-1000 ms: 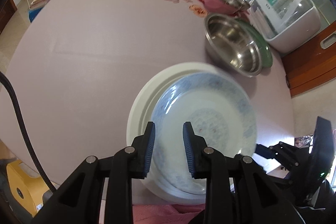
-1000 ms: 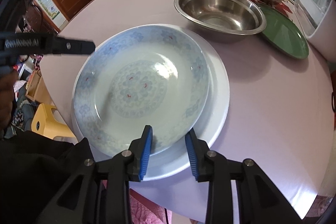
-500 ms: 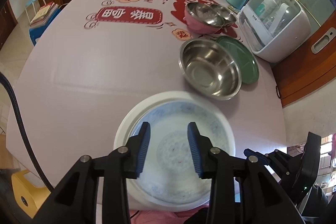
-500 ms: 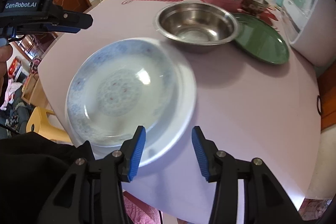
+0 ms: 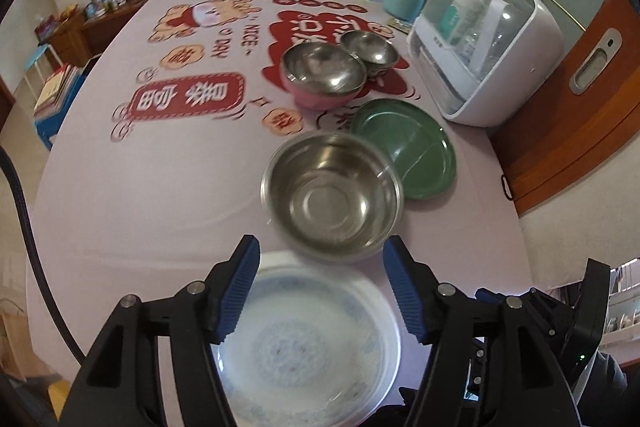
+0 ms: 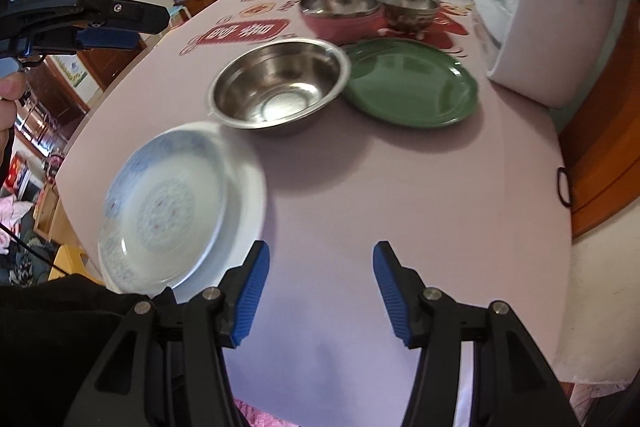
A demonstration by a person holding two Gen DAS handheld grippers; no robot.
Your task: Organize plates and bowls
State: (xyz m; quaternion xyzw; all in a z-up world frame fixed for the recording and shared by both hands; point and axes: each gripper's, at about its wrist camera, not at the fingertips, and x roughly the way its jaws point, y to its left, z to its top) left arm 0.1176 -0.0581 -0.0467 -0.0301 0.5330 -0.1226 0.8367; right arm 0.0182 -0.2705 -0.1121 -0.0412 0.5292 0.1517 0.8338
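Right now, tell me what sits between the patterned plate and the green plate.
The large steel bowl sits between the blue-patterned plate and the green plate, overlapping the green plate's rim; the right wrist view shows it best.

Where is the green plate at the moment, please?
In the right wrist view the green plate lies right of the big steel bowl, its rim tucked under the bowl's, before the pink bowl.

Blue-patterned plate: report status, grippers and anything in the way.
Left gripper and right gripper open, jaws just opened, nothing between them. Blue-patterned plate released, stacked on white plate. Large steel bowl overlaps green plate behind.
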